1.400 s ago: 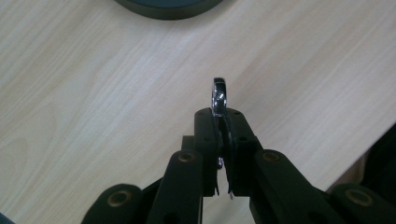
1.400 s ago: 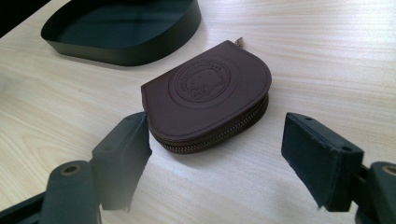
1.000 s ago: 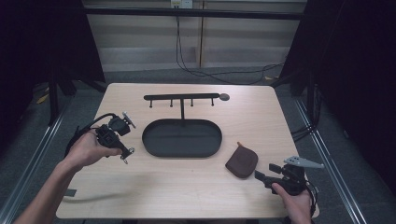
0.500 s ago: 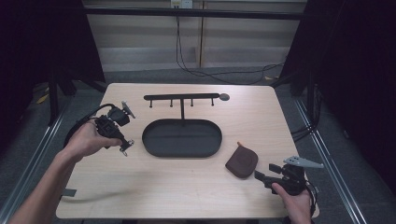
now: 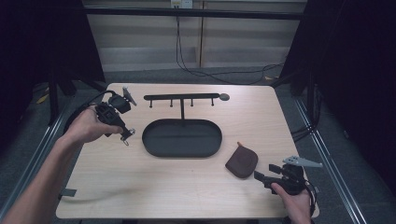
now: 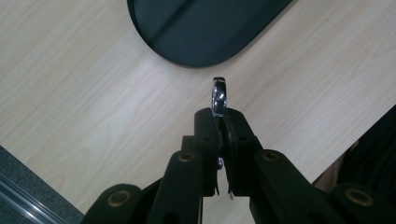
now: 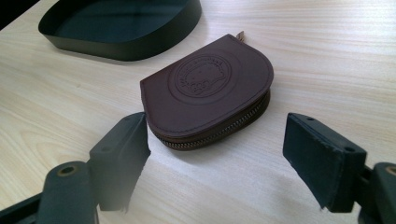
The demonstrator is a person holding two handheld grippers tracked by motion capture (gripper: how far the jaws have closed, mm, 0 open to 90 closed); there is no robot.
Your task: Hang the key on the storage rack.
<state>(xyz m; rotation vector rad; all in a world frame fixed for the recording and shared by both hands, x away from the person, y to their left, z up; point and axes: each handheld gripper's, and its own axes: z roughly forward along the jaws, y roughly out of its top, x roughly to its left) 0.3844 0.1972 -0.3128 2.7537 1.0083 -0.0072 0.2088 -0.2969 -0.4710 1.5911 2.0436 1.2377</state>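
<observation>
At near right, my right gripper stands wide open just short of the brown zipped pouch, a half-round leather case with an embossed round emblem, lying flat on the table. Farther left, my left gripper is clamped on a shiny metal ring above the table. The black oval tray beside it holds nothing.
</observation>
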